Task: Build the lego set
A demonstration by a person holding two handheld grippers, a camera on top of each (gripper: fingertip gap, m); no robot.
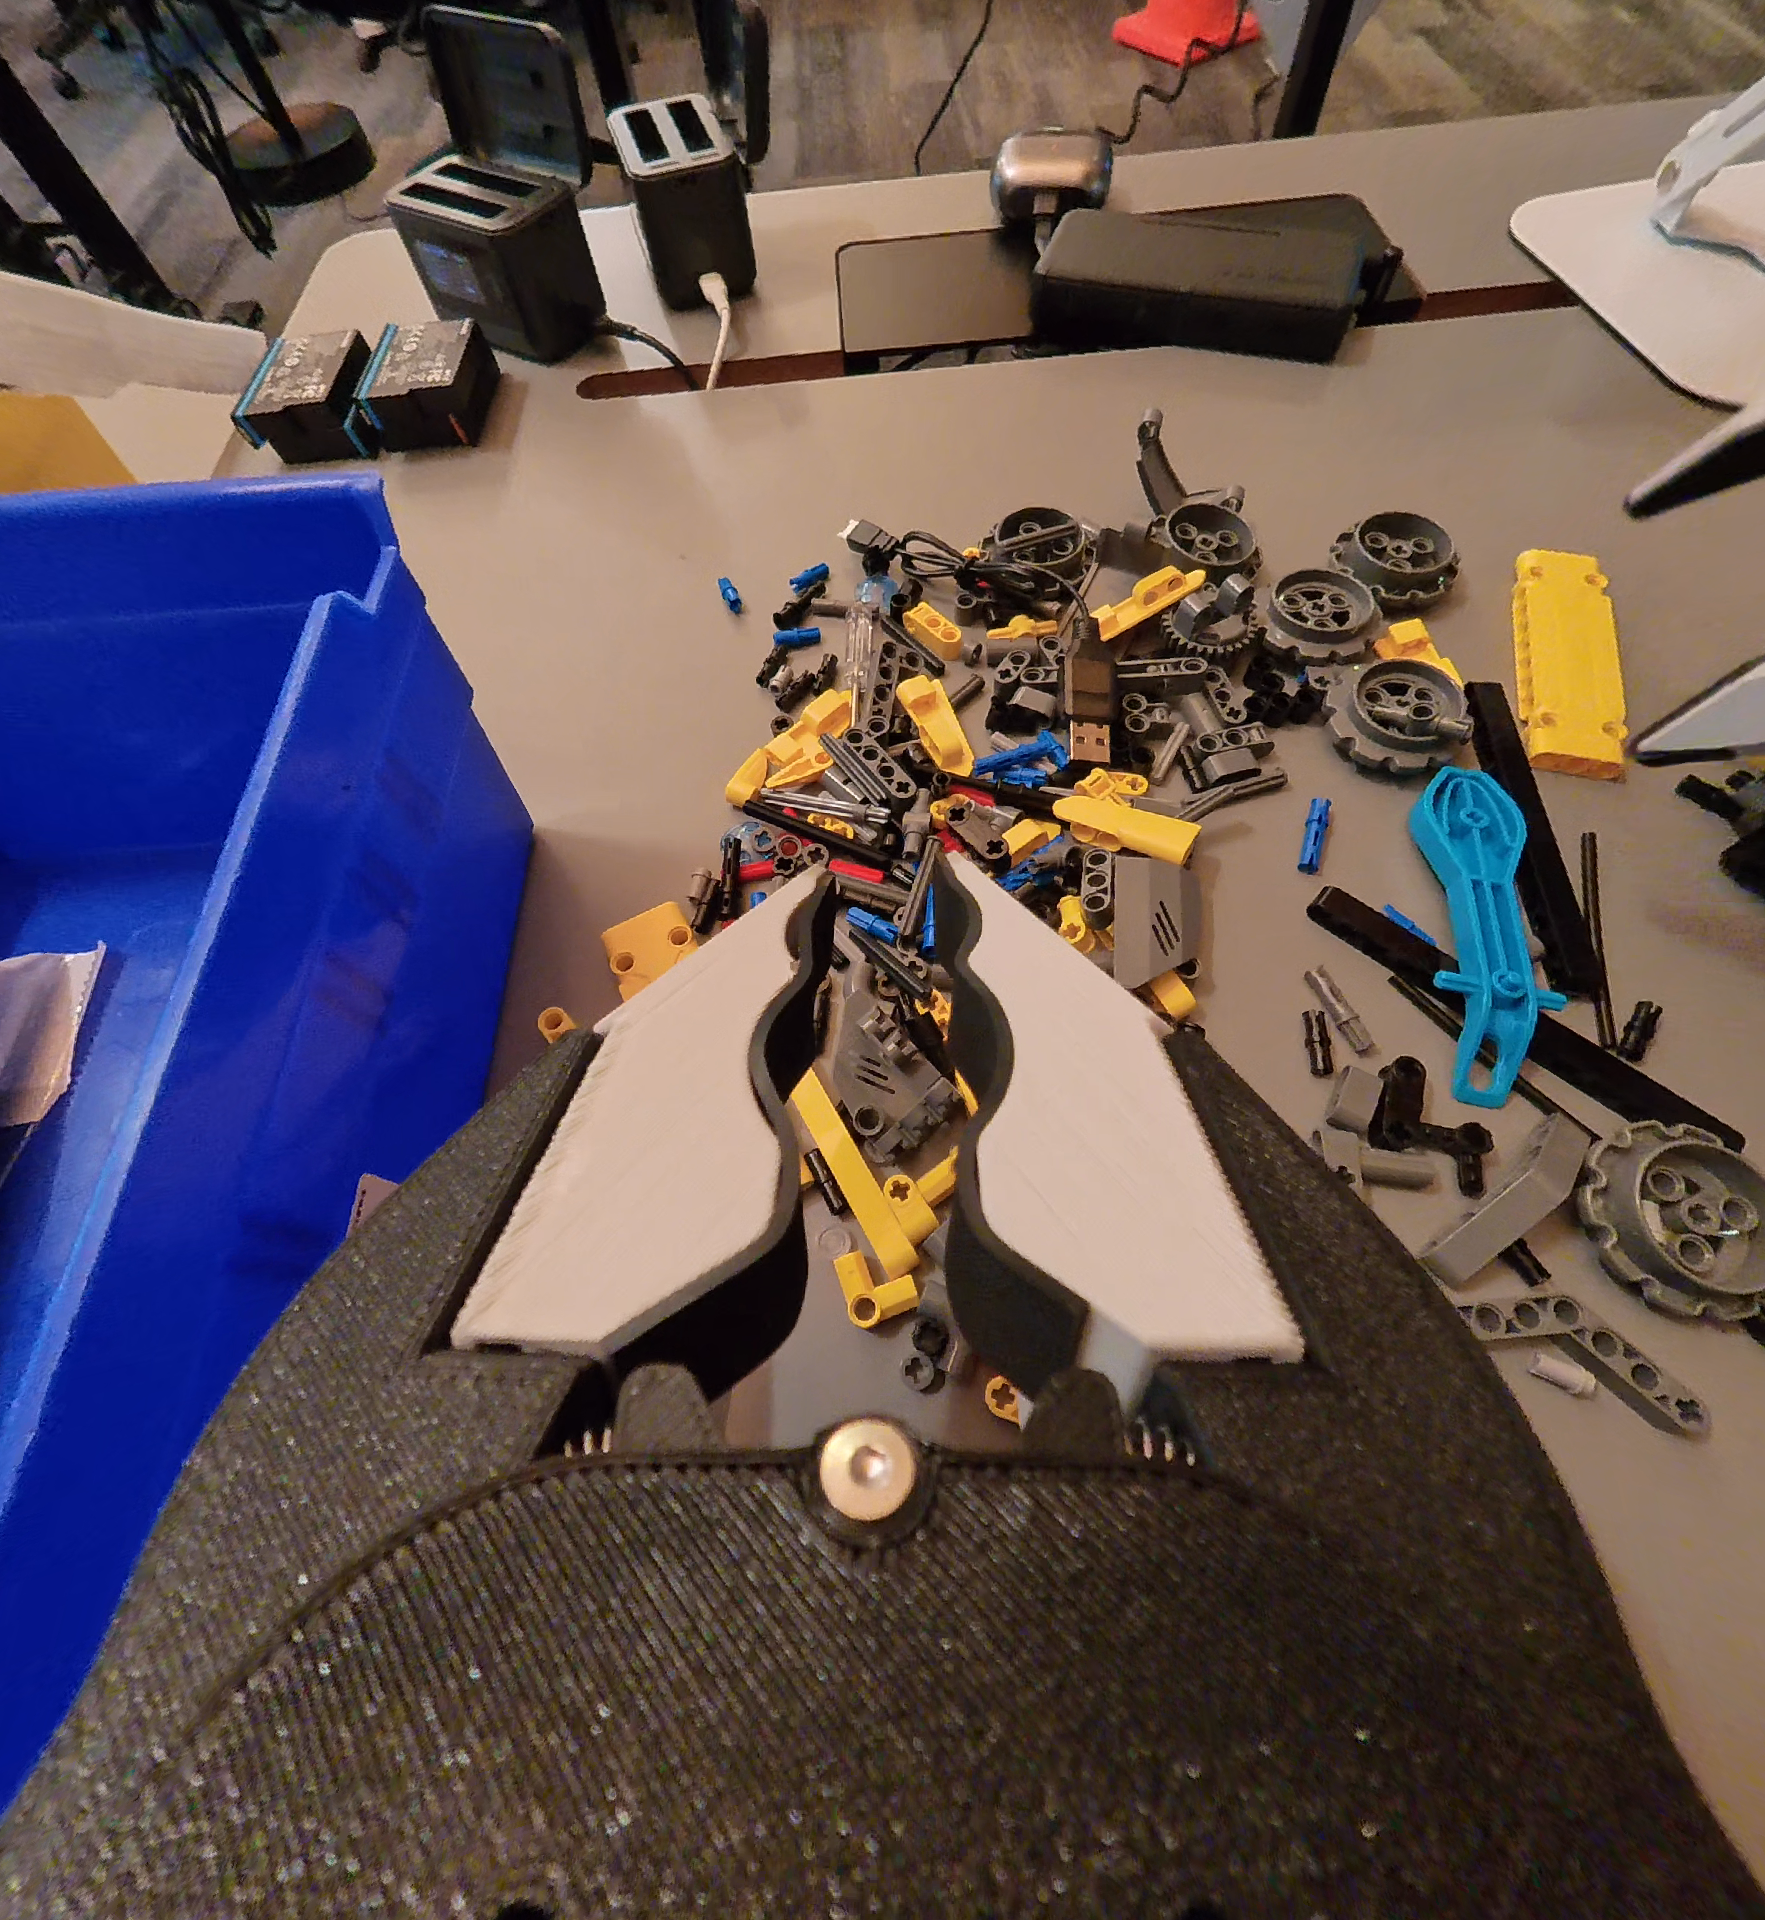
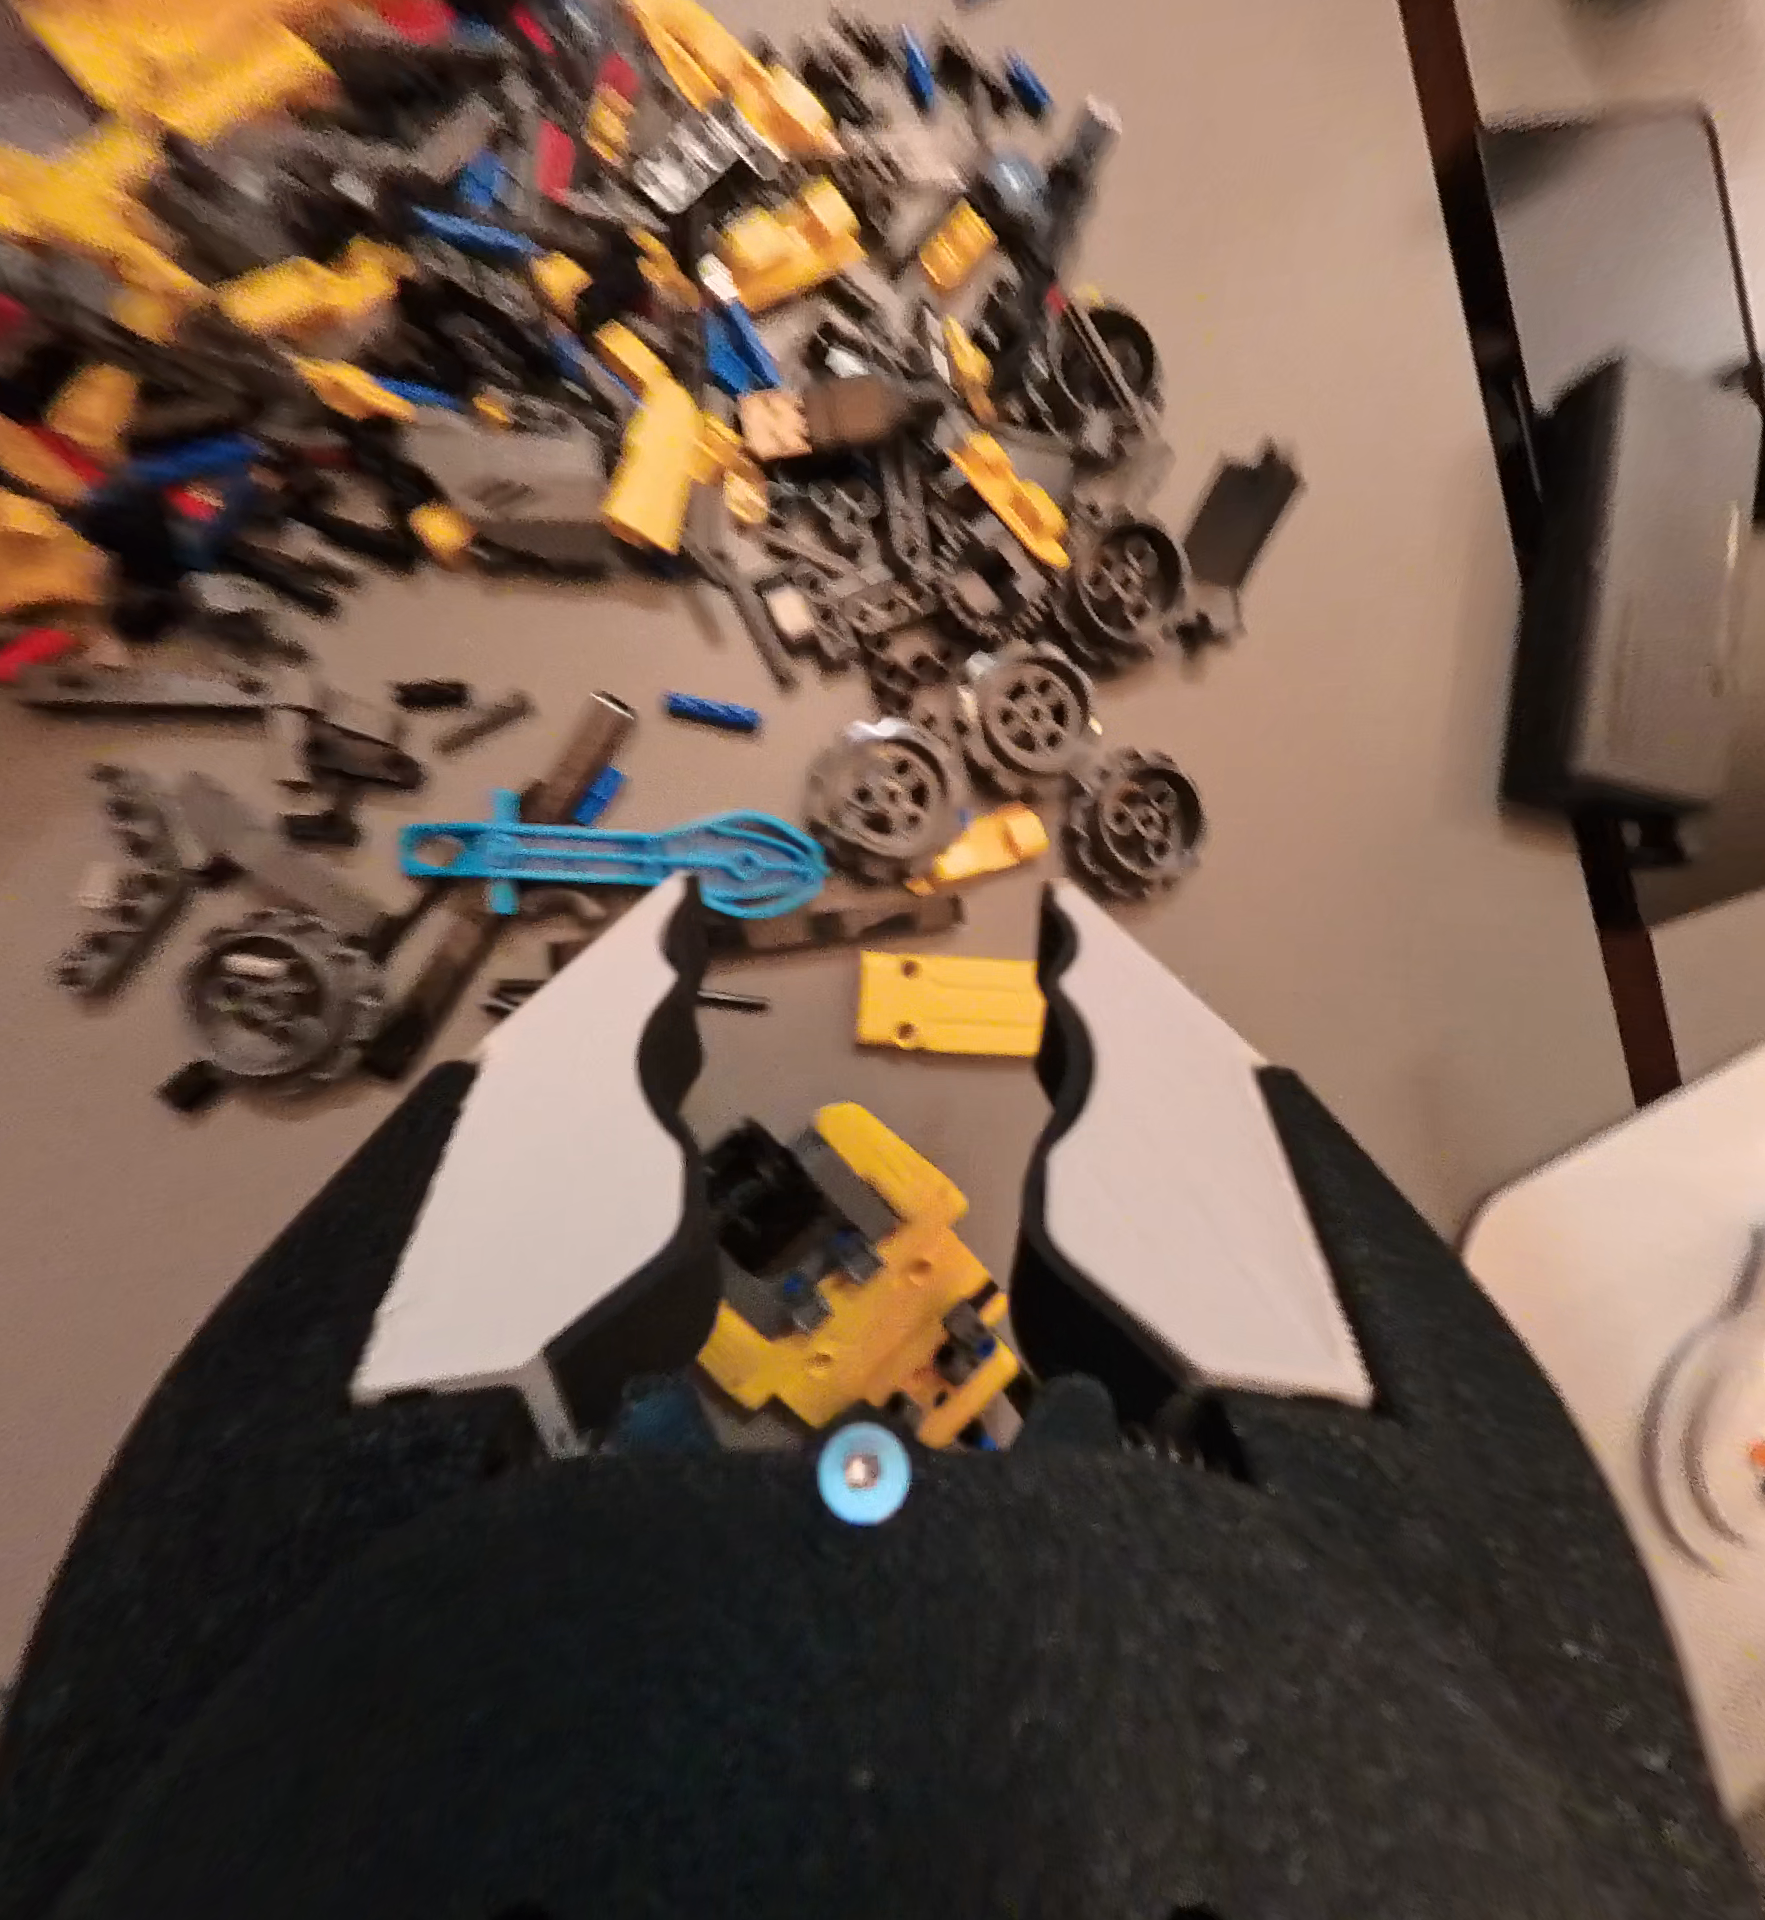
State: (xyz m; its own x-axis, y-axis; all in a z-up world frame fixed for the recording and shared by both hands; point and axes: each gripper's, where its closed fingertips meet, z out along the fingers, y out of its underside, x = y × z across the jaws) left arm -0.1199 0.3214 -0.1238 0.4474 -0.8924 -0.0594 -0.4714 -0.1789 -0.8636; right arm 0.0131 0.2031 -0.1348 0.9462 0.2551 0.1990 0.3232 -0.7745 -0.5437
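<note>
Blue bin (image 1: 234, 831), cyan tool (image 1: 1480, 914), yellow panel (image 1: 1569, 665) on grey table (image 1: 597, 540).

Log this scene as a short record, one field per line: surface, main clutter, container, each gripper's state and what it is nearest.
surface: grey table
main clutter: pile of building-toy parts, yellow, black, grey, blue
container: blue bin, left of the pile
left gripper: open, narrow gap, above the pile's near edge, holding nothing
right gripper: open wide, above a yellow panel; a yellow and black assembly lies below, between its fingers
loose tool: light blue tool, right of the pile
</note>
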